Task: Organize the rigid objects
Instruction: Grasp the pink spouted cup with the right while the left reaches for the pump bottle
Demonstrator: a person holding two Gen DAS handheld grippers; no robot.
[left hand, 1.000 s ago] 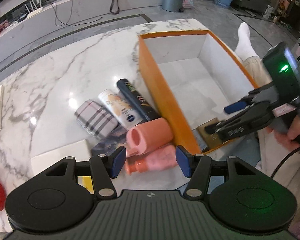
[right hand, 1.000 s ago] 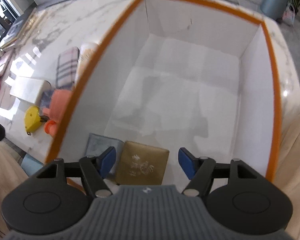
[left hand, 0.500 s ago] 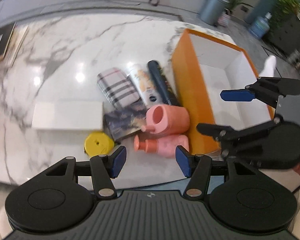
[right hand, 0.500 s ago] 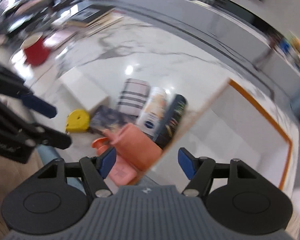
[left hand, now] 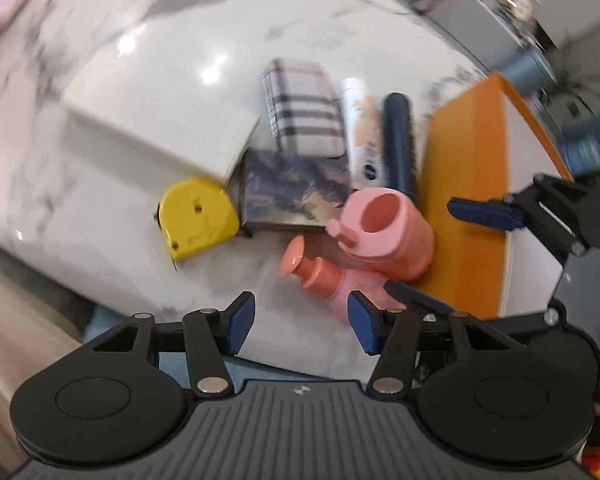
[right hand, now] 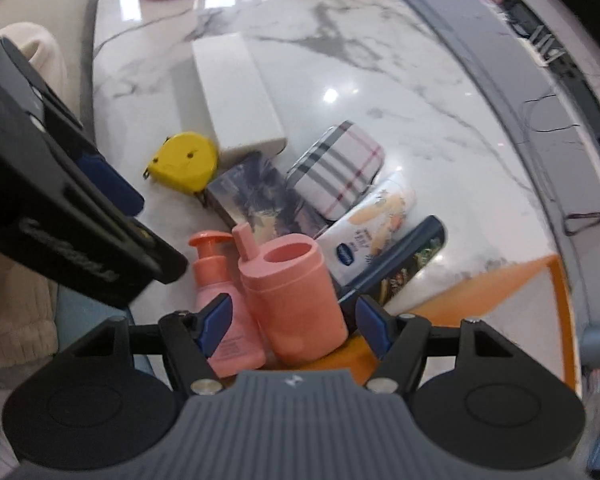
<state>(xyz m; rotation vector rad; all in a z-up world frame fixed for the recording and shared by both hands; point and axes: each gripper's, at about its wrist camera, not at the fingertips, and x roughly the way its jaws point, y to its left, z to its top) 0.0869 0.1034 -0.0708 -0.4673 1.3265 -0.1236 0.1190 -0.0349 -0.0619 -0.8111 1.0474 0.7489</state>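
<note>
Salmon-pink cup holder (right hand: 296,300): lies on its side on the marble counter (right hand: 380,60), hard against the outer wall of the orange box (right hand: 500,280), with a pink pump bottle (right hand: 220,296) touching its other flank. Behind them, clustered: lotion tube (right hand: 364,232), dark tube (right hand: 404,260), plaid case (right hand: 336,168), patterned box (right hand: 260,196), yellow tape measure (right hand: 184,160), white box (right hand: 236,92). Right gripper (right hand: 292,322): open, jaws straddling the holder and part of the bottle, pads not pressing. Left gripper (left hand: 300,320): jaws closing, nothing between them, hovering just short of the bottle. Handling note: the right likely takes the holder; it should centre on it alone, clear the bottle, then lift over the box wall.
</note>
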